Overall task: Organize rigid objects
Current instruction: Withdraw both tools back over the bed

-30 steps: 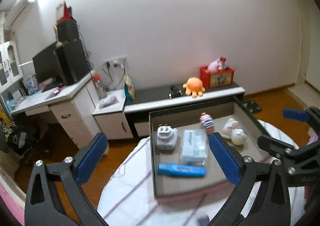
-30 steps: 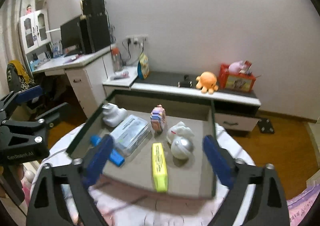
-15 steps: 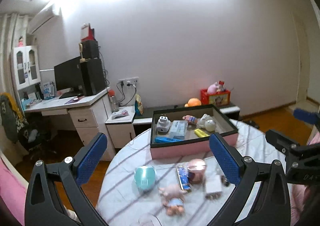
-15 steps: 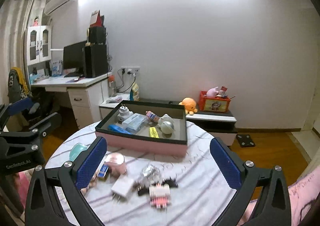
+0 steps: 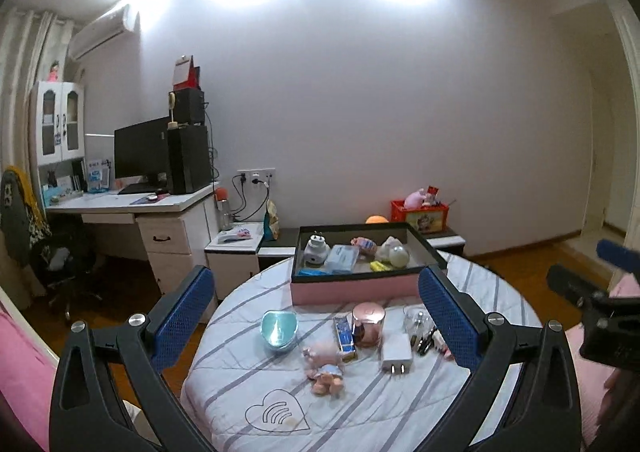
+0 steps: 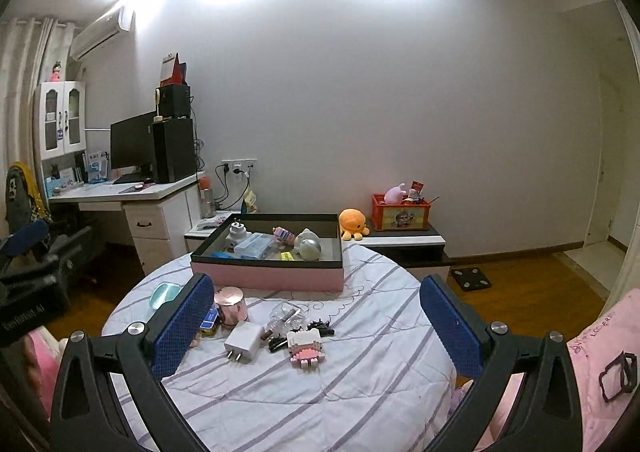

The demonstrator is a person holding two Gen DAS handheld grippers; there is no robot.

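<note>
In the left wrist view the orange plush [image 5: 376, 218] shows only its top behind the far wall of the pink box [image 5: 352, 286]. The right hand-held gripper [image 5: 600, 316] is cut off by the right edge. In the right wrist view a blue finger pad [image 6: 186, 322] covers part of the small blue box [image 6: 208, 326], whose print is too small to read. The black clips [image 6: 320, 322] blur together.

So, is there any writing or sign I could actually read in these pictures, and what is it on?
"GenRobot.AI", faint: on the side of the left gripper.
Heart outline with curved bars inside, no words: on the tablecloth.
Lettering on the pink cloth: too blurred to read.
Label on the red box: too small to read.
</note>
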